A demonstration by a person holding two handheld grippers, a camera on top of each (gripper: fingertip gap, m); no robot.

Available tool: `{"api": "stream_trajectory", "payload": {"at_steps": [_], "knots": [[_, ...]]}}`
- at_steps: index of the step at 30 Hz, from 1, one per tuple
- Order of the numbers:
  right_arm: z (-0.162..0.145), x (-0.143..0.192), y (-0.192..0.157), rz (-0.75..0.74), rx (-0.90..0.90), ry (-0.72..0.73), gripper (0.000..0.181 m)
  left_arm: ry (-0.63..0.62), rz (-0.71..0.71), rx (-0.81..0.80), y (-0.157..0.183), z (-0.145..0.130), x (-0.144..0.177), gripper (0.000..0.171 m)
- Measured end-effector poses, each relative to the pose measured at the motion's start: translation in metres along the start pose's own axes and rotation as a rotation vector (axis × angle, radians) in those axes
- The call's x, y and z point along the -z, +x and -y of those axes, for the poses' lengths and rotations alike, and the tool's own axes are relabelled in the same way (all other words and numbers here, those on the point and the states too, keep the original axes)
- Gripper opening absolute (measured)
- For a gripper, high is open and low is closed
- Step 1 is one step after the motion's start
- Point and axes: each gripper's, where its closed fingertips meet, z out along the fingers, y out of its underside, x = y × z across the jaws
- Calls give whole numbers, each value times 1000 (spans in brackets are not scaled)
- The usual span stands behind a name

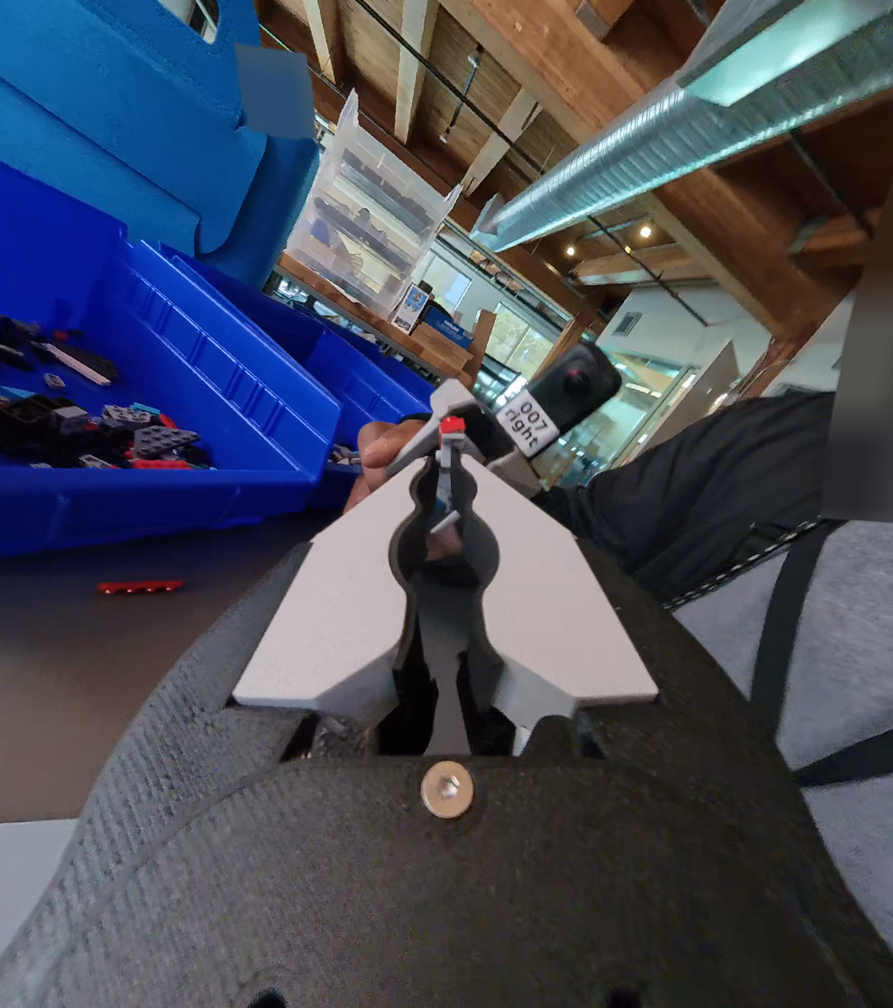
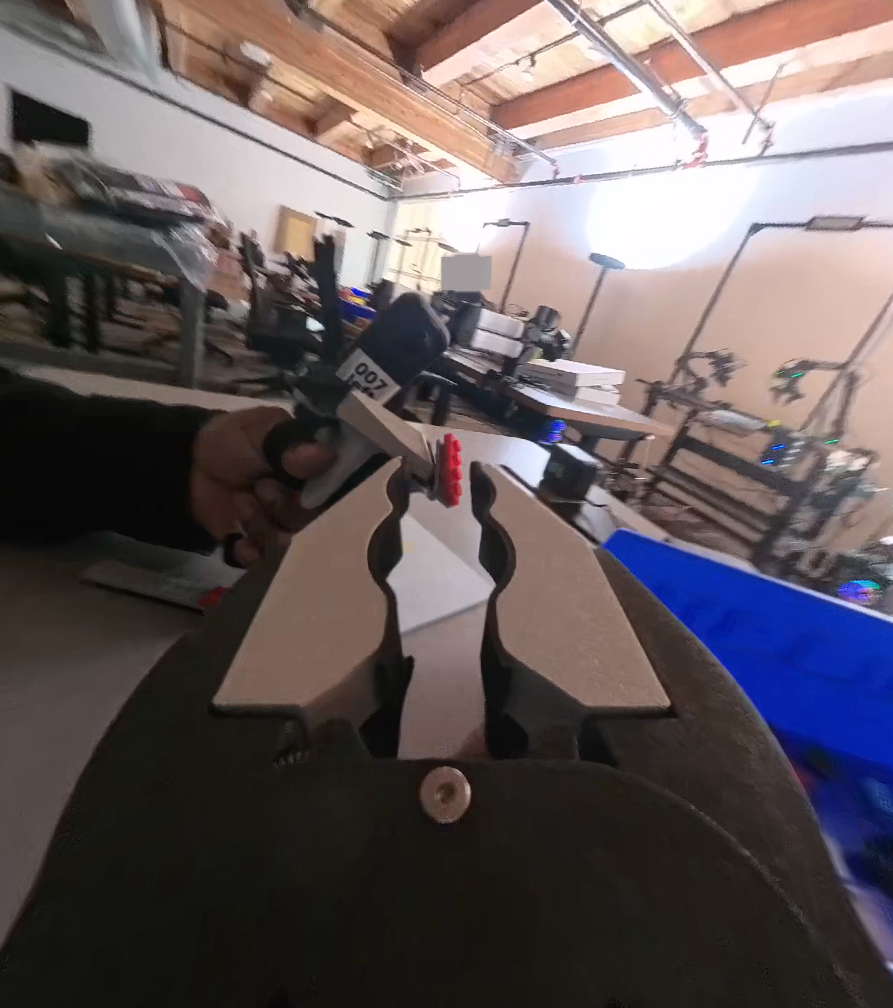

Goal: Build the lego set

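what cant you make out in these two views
- Left wrist view: the left claw hides most of the small grey-and-red lego piece it grips.
- Left wrist view: loose bricks in the blue bin are too small to identify.
- Right wrist view: motion blur smears the background.

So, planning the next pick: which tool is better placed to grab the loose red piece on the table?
Probably right: the right tool is open and empty, while the left tool is shut on the grey-and-red assembly.

Bright daylight, blown-out window glare, motion blur, strong fisheye edge distortion.
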Motion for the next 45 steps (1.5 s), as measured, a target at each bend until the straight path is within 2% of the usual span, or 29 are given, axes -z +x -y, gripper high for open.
{"api": "stream_trajectory", "payload": {"at_steps": [3, 8, 14, 20, 26, 32, 45], "knots": [[4, 1, -1, 72, -153, 20, 30, -40, 20, -106, 3, -1, 2, 3], [-2, 0, -12, 221, -319, -51, 25, -189, 67, -266, 6, -16, 2, 3], [-5, 3, -20, 341, -503, -73, 19, -194, 26, -257, 11, -19, 1, 3], [0, 4, -20, 381, -607, -53, 13, -168, -11, -225, 15, -16, 2, 3], [-1, 2, -14, 344, -626, -46, 10, -138, -16, -182, 12, -14, 2, 3], [-4, 1, -3, 214, -454, -59, 10, -91, -2, -113, 6, -9, 1, 3], [-7, 0, -7, 247, -480, -92, 10, -103, 13, -97, 1, -12, 1, 3]]}}
